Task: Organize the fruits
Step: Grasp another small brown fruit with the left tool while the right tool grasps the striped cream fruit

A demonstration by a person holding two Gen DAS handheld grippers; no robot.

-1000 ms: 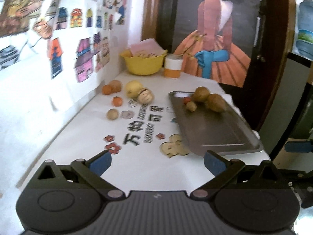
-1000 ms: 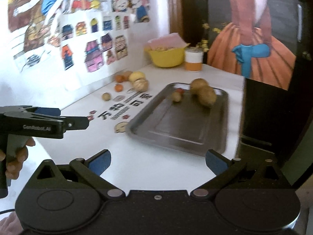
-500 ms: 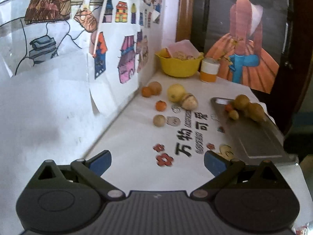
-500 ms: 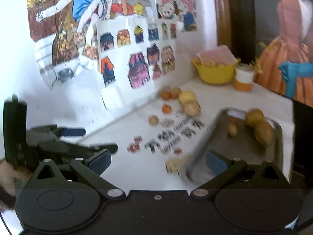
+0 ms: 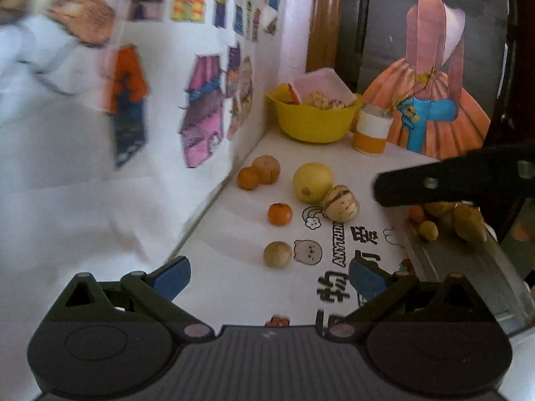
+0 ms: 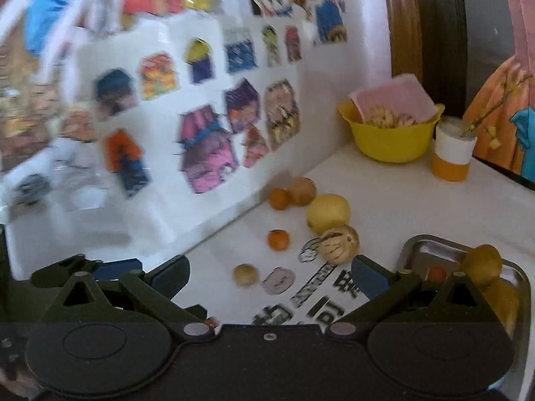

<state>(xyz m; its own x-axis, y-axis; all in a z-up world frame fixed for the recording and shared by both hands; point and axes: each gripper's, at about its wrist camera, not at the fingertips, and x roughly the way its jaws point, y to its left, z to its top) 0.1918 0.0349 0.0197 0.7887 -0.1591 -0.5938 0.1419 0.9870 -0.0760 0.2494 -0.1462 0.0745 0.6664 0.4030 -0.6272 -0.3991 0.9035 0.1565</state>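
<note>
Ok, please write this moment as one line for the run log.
left tongs: open, empty | right tongs: open, empty | loose fruits: six on table | tray: some fruits inside | phase: approach

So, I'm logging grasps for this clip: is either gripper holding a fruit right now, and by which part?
Nothing is held. The left gripper and the right gripper are both open and empty.

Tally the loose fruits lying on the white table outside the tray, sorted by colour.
Orange: 2, one by the wall and one nearer the middle.
Tan or brown: 2, one by the wall and one nearest the camera.
Yellow: 1.
Cream with dark stripes: 1.
Total: 6.
</note>
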